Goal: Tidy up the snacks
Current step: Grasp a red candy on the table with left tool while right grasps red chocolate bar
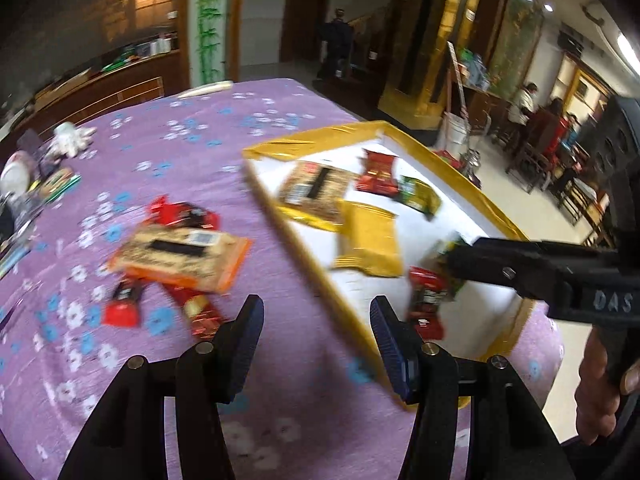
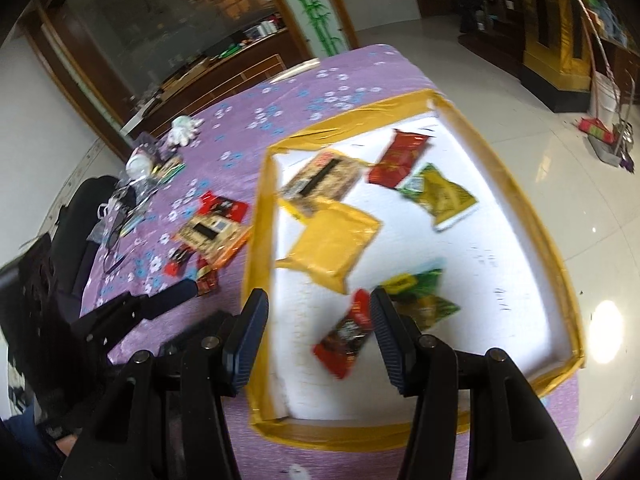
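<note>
A shallow tray with a yellow taped rim [image 2: 516, 184] and white floor lies on the purple flowered tablecloth [image 1: 192, 136]. Inside it are a tan packet [image 2: 320, 180], a yellow packet [image 2: 332, 240], a red packet [image 2: 400, 156], a yellow-green one [image 2: 444, 196], a green one [image 2: 420, 292] and a red-brown one [image 2: 344, 332]. Left of the tray, a tan-orange packet [image 1: 180, 256] and small red packets [image 1: 124, 308] lie on the cloth. My left gripper [image 1: 316, 320] hovers open above the cloth beside the tray's left rim. My right gripper [image 2: 318, 312] hangs open over the tray's near end, above the red-brown packet.
A white glove [image 1: 68, 136], a white cup [image 1: 16, 176] and small clutter crowd the table's far left. A dark chair [image 2: 80, 216] stands at that side. The tray's right rim [image 1: 460, 184] reaches the table's edge over a tiled floor. People sit far right [image 1: 536, 112].
</note>
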The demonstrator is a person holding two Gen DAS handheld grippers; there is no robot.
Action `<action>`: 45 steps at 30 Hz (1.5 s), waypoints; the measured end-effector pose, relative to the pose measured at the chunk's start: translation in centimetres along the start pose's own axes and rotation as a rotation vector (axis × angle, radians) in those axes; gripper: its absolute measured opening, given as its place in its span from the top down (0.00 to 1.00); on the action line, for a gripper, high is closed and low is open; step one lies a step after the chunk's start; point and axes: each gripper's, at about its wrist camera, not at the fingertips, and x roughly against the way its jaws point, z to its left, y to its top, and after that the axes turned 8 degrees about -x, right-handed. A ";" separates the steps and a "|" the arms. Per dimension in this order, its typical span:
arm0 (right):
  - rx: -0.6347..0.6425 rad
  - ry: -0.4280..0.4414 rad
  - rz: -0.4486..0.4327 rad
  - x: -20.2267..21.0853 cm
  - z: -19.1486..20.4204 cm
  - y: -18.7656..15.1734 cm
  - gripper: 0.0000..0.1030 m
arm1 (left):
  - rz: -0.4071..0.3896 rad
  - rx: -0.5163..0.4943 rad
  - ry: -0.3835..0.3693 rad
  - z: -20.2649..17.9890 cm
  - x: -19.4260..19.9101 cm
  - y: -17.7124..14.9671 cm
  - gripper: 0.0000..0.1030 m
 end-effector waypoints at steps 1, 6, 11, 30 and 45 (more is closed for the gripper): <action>0.013 0.003 0.001 0.0 0.6 -0.2 0.50 | -0.001 0.010 0.006 0.5 0.2 -0.2 0.44; 0.072 0.012 0.005 -0.1 2.8 -1.1 0.50 | -0.005 0.095 0.063 5.3 1.0 -1.2 0.44; 0.097 0.001 0.004 0.0 3.9 -1.8 0.50 | 0.058 0.175 0.150 10.2 -0.2 -2.7 0.44; 0.081 -0.072 -0.019 1.9 3.4 -3.9 0.50 | 0.154 0.138 0.176 14.2 -5.7 -1.8 0.68; 0.155 0.068 0.198 -7.2 12.1 -2.2 0.50 | 0.165 0.141 0.131 11.5 0.7 -8.9 0.68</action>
